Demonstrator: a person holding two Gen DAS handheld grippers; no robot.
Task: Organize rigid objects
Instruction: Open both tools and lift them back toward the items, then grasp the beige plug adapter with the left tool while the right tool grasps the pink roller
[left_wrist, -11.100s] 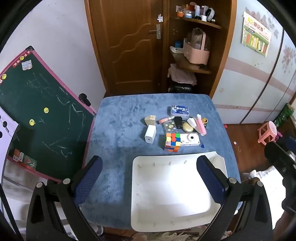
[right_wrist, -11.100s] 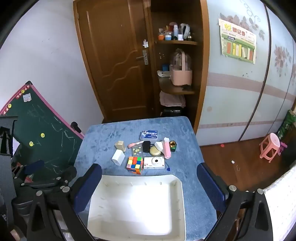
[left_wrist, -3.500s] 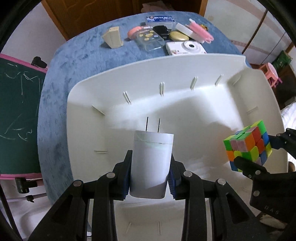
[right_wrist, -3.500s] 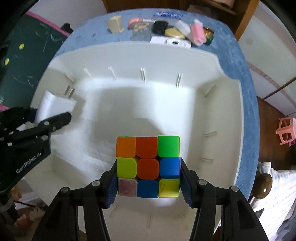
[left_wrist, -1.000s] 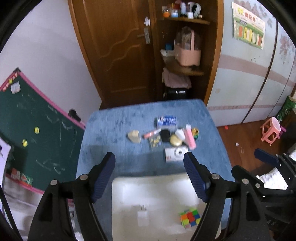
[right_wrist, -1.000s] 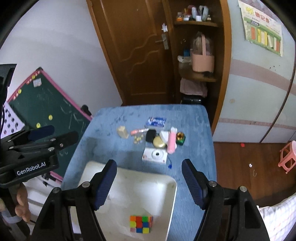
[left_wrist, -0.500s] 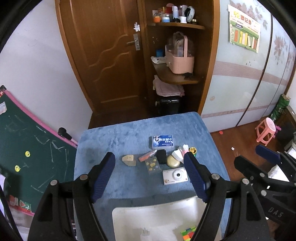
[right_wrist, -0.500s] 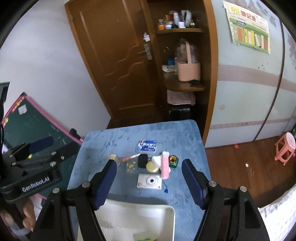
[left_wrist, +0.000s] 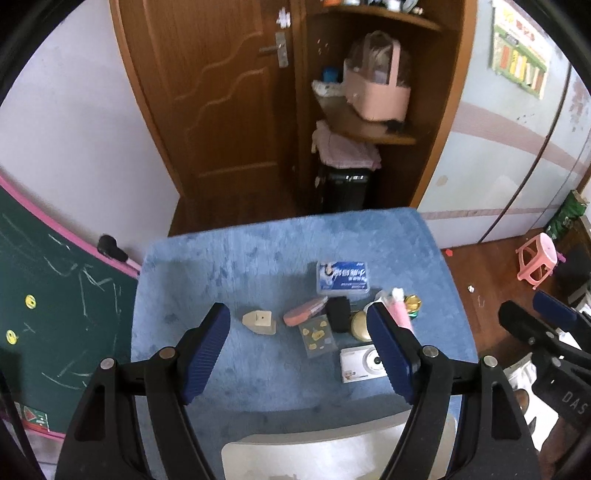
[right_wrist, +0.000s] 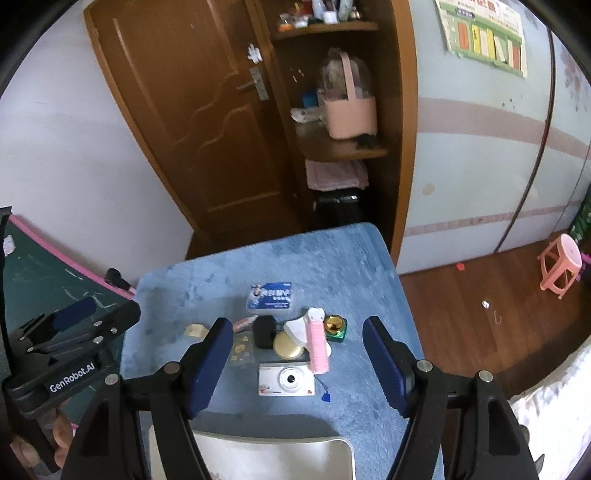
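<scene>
Now we hover both empty, spread grippers over the camera; approach squarely, beyond the tray.

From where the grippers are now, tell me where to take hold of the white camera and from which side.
Grip the white camera across its two long edges, coming straight down from above. It lies flat on the blue tablecloth, lens up, so only its thin sides offer parallel faces. The near long edge is clear; the pink tube crowds its far right corner, so close near the left half.
</scene>
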